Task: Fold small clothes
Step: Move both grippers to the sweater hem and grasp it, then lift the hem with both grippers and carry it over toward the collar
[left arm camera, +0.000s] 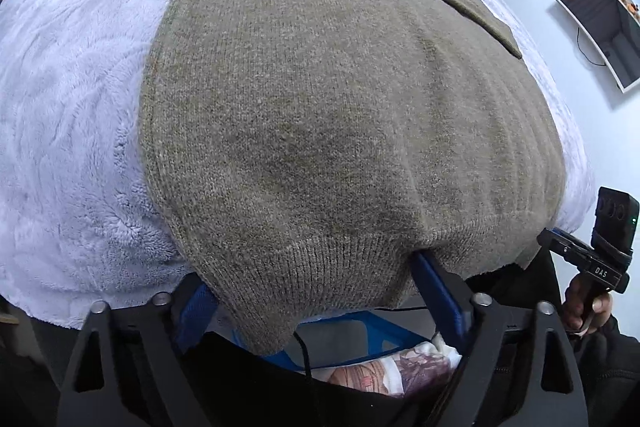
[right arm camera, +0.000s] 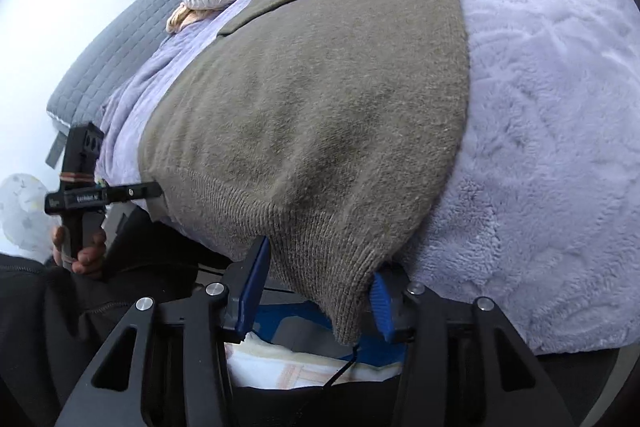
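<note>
Two grippers at one hem | left gripper (left arm camera: pixel 316 303) and right gripper (right arm camera: pixel 316 287) — jaws wide, ribbed corners between them, unpinched | sweater (left arm camera: pixel 340 115) flat on blanket (left arm camera: pixel 68 87), hem overhanging — we judge ready to fold.

The left gripper (left arm camera: pixel 316 291) is seen at the bottom centre of its frame, blue fingers (left arm camera: pixel 438 291) spread apart. The right gripper (right arm camera: pixel 316 287) is likewise parted at bottom centre. Each handle is gripped by a hand (left arm camera: pixel 586 311) at frame edge.
</note>
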`<action>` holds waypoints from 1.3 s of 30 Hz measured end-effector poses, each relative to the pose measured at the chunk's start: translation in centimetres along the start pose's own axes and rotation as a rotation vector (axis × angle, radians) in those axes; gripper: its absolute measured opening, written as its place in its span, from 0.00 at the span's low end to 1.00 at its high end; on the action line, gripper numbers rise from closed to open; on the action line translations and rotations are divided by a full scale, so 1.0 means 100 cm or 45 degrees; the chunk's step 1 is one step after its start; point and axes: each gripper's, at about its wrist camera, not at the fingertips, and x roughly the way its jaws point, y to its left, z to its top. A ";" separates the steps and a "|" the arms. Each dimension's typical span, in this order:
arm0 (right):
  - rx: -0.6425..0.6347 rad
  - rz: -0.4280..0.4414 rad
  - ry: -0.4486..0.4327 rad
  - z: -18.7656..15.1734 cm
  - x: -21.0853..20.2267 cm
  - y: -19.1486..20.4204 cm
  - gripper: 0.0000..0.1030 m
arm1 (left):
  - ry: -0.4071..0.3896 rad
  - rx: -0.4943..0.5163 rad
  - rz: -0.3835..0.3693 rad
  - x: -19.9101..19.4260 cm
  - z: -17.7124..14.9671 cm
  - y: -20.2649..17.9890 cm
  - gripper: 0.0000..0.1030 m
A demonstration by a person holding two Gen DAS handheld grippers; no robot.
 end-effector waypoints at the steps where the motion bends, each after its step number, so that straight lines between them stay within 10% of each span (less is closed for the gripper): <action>1: 0.012 0.011 0.001 0.000 0.001 -0.002 0.49 | 0.003 0.005 -0.005 -0.001 0.000 0.001 0.65; 9: -0.024 -0.047 0.032 0.005 0.006 0.009 0.50 | 0.041 0.073 -0.003 -0.005 -0.006 -0.005 0.12; 10: -0.033 -0.058 0.027 0.005 0.005 0.011 0.47 | 0.033 0.075 -0.006 -0.006 -0.005 -0.006 0.12; 12: -0.018 -0.012 0.028 0.006 0.003 0.010 0.08 | 0.020 0.082 -0.007 -0.010 -0.006 -0.008 0.11; 28: -0.094 0.266 -0.297 0.035 -0.075 0.038 0.08 | -0.301 0.144 -0.184 -0.097 0.006 -0.005 0.11; 39: -0.095 0.182 -0.451 0.098 -0.102 0.051 0.08 | -0.465 0.164 -0.175 -0.126 0.079 -0.026 0.11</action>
